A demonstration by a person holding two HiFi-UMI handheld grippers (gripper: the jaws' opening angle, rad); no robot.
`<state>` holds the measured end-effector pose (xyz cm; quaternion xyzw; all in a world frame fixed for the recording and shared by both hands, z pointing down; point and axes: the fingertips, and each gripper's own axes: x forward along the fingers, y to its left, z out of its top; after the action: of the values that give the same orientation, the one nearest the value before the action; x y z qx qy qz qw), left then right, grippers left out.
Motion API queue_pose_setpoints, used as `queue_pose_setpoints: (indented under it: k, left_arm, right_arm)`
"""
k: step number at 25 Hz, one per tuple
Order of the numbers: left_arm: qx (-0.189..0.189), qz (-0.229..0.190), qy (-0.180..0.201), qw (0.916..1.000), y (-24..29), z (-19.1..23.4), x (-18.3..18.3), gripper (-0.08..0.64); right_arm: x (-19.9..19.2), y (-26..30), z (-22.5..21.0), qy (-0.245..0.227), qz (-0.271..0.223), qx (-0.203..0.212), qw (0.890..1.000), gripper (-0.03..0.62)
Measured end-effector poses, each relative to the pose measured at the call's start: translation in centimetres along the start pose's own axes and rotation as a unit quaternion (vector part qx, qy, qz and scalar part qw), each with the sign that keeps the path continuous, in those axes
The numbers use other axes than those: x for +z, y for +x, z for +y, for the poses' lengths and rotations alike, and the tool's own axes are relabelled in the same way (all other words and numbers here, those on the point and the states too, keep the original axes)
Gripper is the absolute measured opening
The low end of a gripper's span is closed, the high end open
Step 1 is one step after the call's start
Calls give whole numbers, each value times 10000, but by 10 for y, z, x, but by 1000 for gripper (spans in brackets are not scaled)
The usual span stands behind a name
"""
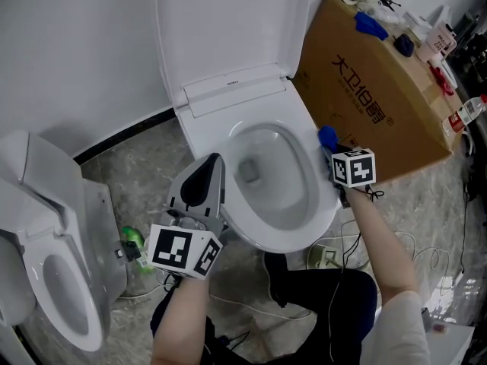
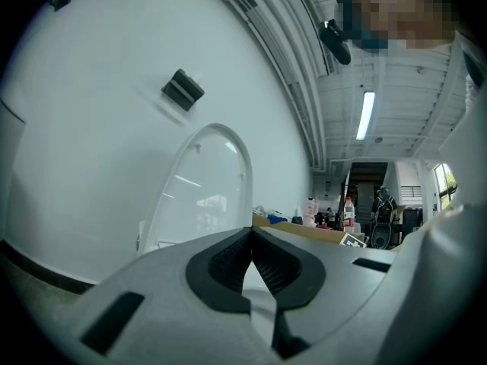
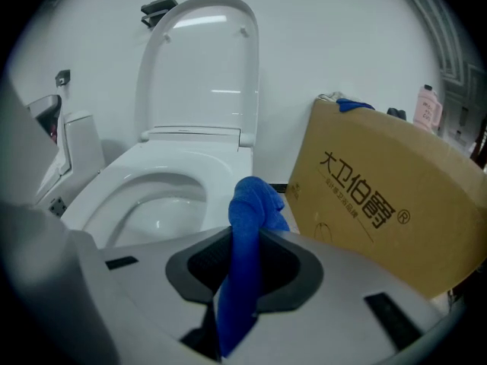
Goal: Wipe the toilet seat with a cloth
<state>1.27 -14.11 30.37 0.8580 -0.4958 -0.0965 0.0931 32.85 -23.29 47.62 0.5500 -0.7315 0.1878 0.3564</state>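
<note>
The white toilet seat rings the bowl, with its lid raised against the wall. At the seat's right edge, beside the box, my right gripper is shut on a blue cloth. In the right gripper view the cloth sticks up between the pads of that gripper, with the seat ahead to the left. My left gripper hovers at the seat's left edge, pointing up and shut on nothing. In the left gripper view it faces the lid.
A big cardboard box leans close to the toilet's right side, with a blue rag and bottles on top. A second toilet stands at the left. A green bottle and cables lie on the floor.
</note>
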Motion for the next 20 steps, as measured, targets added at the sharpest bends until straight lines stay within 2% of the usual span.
queue_pose_setpoints:
  k: [6, 12, 20]
  left_arm:
    - [6, -4, 4, 10000, -1, 2, 1, 6]
    - [-7, -35, -43, 10000, -3, 2, 3, 6]
    - [86, -139, -100, 9998, -11, 9, 12, 6]
  right_arm:
    - [-1, 3, 6, -188, -15, -20, 9998, 72]
    - [-1, 1, 7, -59, 4, 51, 10000, 72]
    - [-1, -2, 18, -339, 91, 56, 9994, 72]
